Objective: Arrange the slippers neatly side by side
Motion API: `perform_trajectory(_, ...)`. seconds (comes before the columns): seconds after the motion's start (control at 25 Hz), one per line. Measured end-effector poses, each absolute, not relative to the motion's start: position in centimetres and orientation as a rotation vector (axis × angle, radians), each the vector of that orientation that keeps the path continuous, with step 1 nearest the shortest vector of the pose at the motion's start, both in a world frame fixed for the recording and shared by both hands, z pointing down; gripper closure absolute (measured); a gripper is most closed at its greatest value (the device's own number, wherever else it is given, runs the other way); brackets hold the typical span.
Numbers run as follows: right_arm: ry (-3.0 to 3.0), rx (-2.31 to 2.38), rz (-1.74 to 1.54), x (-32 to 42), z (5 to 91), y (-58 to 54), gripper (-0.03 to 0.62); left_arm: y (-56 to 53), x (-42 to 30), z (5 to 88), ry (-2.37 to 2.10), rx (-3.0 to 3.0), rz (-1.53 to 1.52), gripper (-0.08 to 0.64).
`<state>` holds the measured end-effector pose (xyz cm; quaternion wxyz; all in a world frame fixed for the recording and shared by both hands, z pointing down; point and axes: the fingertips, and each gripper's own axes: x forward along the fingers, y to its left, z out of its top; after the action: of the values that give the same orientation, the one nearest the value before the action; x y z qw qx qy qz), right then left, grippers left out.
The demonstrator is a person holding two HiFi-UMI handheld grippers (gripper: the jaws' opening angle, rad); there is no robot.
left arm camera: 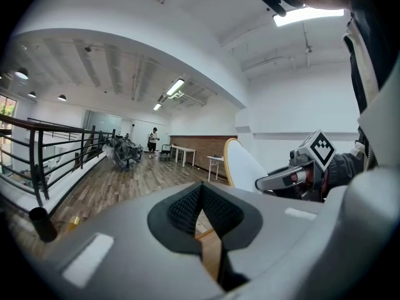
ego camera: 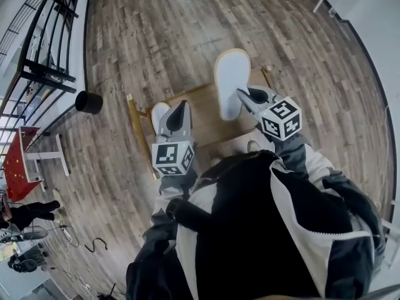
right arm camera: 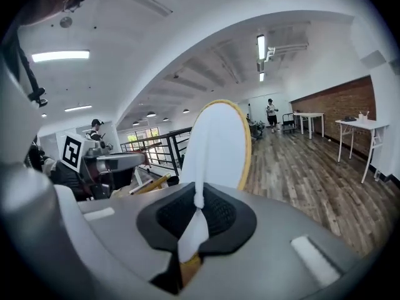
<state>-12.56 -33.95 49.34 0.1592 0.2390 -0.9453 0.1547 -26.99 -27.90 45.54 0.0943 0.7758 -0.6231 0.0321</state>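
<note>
So the right gripper [right arm camera: 197, 199] is clamped on the thin edge of the slipper [right arm camera: 215, 145], holding it up, right of the left gripper [left arm camera: 201, 212], whose jaws are closed on nothing. Looks light and floppy, so I'd grab the rim.

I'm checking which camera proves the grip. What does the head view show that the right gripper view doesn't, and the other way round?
Head view only: a second white slipper, partly hidden behind the left gripper, and a red table at the far left.

Right gripper view only: the right gripper seen up close, its jaws clamped on a white edge of the held slipper, plus a brick wall and white tables.

Both: the held slipper, the left gripper with its marker cube, and the black railing.
</note>
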Motion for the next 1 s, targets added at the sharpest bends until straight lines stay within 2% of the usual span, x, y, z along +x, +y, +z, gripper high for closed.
perform_trajectory(0.6, -2.734, 0.540, 0.414, -17.6, 47.9, -29.8, 0.565, -25.3, -29.3, 44.8, -1.902, 2.271, 0.075, 0.548)
perform_trajectory(1.0, -2.583, 0.424, 0.449, -25.2, 56.6, -28.3, 0.565, -21.7, -31.5, 45.5, -1.915, 2.235, 0.103, 0.548)
